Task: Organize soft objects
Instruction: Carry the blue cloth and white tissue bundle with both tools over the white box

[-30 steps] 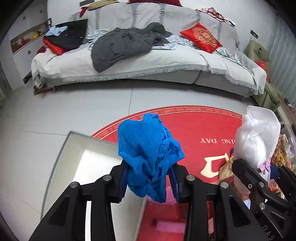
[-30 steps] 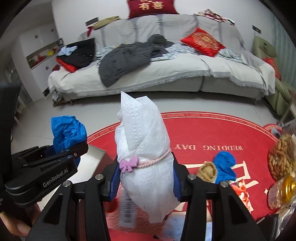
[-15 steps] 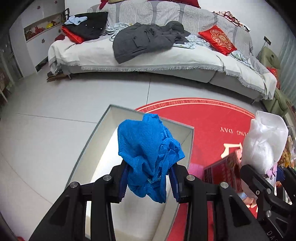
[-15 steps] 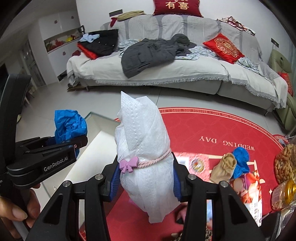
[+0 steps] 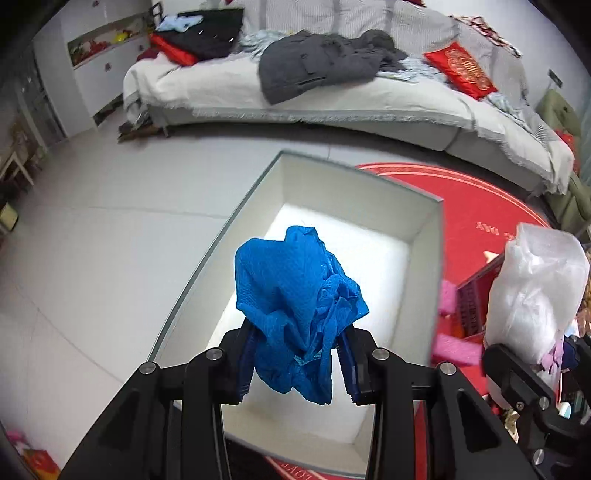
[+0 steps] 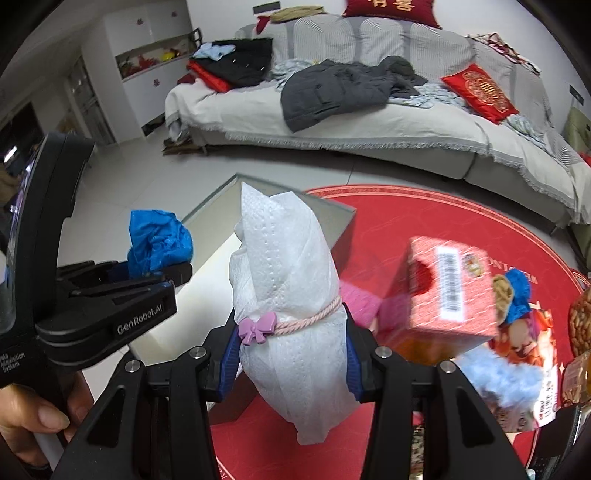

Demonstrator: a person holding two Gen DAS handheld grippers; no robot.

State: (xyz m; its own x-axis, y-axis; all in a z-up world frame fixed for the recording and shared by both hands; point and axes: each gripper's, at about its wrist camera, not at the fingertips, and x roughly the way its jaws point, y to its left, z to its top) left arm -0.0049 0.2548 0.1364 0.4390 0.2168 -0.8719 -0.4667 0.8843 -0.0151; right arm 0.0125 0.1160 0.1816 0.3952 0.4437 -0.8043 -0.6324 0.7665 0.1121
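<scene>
Left gripper [image 5: 297, 369] clamped on blue cloth [image 5: 295, 306] above the empty box [image 5: 424, 266]; right gripper [image 6: 291, 354] clamped on white bundle [image 6: 284, 280] beside it; neither yet deposited, other items remaining beyond.

"genrobot.ai" stands on the left tool [image 6: 147, 273]; chinese characters on the red cushion [image 6: 391, 9].

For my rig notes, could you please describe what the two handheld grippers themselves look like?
Both the left gripper and the right gripper are matte black, angular linkages with silver pivot bolts and ribbed blue pads on the fingers. Seen from the right wrist, the left one's side carries white "GenRobot.AI" lettering. No cables show.
</scene>
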